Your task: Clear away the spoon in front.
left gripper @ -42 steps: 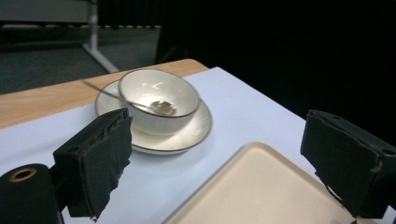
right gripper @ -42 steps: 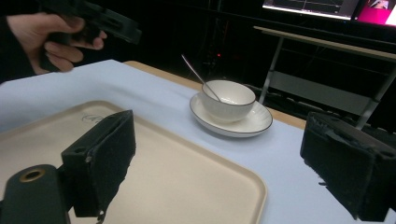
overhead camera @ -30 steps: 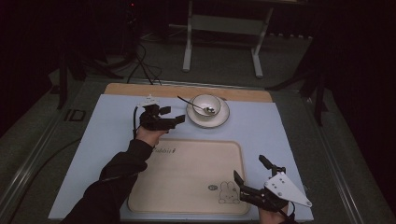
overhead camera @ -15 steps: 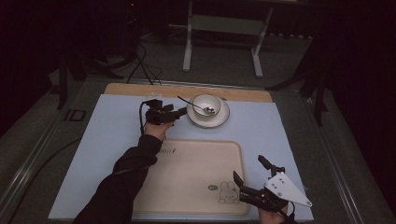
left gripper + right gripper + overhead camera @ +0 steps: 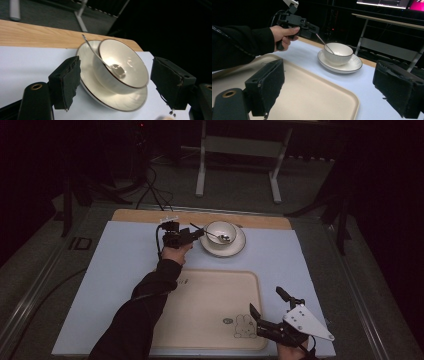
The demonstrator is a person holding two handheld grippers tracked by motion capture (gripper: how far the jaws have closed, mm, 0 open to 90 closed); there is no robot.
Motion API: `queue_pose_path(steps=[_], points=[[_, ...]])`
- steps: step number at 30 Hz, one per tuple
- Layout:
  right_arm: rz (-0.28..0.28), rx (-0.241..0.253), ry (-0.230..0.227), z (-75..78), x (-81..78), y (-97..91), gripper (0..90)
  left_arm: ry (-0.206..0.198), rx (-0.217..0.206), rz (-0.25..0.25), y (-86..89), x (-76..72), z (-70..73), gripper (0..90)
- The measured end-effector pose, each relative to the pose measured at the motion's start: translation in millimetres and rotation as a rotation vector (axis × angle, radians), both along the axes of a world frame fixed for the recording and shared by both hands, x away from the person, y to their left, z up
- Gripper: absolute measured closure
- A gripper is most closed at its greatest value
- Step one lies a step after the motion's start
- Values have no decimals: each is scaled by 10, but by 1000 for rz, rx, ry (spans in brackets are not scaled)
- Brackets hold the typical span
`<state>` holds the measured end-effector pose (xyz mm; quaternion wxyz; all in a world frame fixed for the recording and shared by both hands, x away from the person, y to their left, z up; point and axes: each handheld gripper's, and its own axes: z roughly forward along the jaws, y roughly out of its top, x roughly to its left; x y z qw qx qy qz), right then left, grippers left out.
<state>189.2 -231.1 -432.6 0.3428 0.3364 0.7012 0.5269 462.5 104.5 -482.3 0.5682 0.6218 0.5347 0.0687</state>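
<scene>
Since the earlier frame, the left claw (image 5: 196, 234), part-open, empty and closing, has been advanced to 9 o'clock of the fragile, slippery bowl (image 5: 221, 232), best gripped at its rim.

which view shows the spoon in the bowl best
The left gripper view: the spoon is close and sharp, its head resting inside the bowl and its handle leaning out over the rim. The right gripper view shows the handle slanting up from the bowl. The high view shows it small, as a thin line.
</scene>
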Motion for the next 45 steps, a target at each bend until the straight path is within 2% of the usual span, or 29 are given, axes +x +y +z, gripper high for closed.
queue_pose_path(steps=[1,3,6,9,11,14,22,26,32,40,45], points=[[0,0,1,-1,0,1,103,2,-1,15,-7,15,-9,265],[2,-1,2,-2,1,2,103,2,-1,15,-7,15,-9,275],[3,-3,4,-3,-1,3,103,29,-54,80,-25,95,-51,327],[4,-2,5,-3,1,1,103,32,-64,89,-34,108,-53,359],[5,1,7,-7,6,-5,103,36,-76,113,-62,148,-65,404],[7,0,8,-8,7,-7,103,49,-80,122,-77,176,-82,461],[8,-1,13,-13,12,-9,103,74,-134,148,-127,228,-148,588],[9,-1,14,-14,13,-11,103,75,-144,171,-134,240,-161,663],[9,0,19,-17,17,-16,103,63,-200,190,-137,228,-181,754],[12,-2,20,-21,24,-11,103,44,-205,205,-114,202,-157,857],[14,-2,20,-19,21,-10,103,32,-216,207,-137,189,-136,883]])
